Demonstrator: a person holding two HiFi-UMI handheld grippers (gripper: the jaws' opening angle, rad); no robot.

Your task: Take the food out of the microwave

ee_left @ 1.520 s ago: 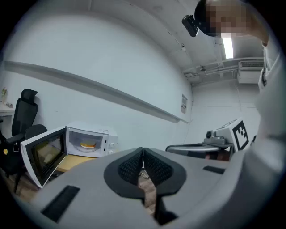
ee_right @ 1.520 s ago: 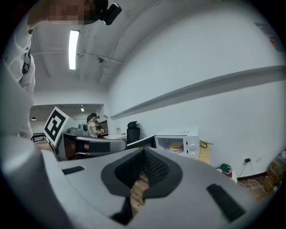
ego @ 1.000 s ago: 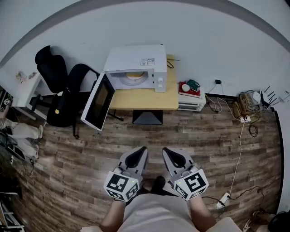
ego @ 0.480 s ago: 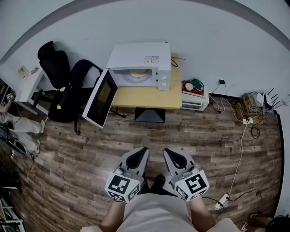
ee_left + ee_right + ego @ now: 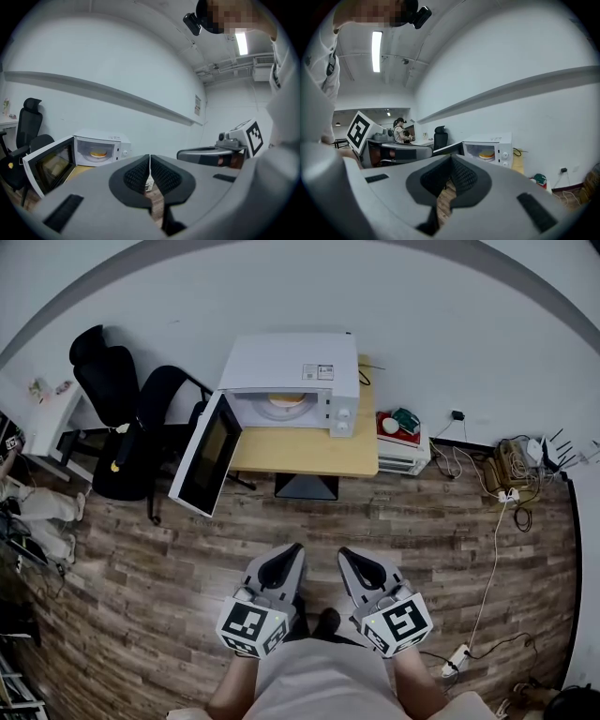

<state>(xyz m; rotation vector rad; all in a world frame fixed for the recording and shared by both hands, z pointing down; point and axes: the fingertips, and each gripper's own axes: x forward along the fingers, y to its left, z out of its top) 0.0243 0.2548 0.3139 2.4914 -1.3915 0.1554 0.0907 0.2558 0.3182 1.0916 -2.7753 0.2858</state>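
Head view showed the white microwave (image 5: pixel 291 367) on a small wooden table (image 5: pixel 309 451) by the wall. Its door (image 5: pixel 204 456) hung wide open to the left of the microwave, so the way in was clear. The food (image 5: pixel 281 399), a flat orange and yellow thing, sat inside the microwave, in the middle. Nothing touched it.

The left gripper (image 5: pixel 292 549) and the right gripper (image 5: pixel 346 552) were well in front of the microwave, over the wood floor (image 5: pixel 141 549), side by side. Both pointed toward the microwave. Each claw was closed tight with nothing in it; the gripper views showed the dark pads (image 5: pixel 136 176) pressed together. I think they were kept shut because there was nothing to grab from so far off.

Two black chairs (image 5: pixel 122 418) stood left of the microwave, past the door. The person would need to get much nearer the microwave and open a claw before the food could come out.
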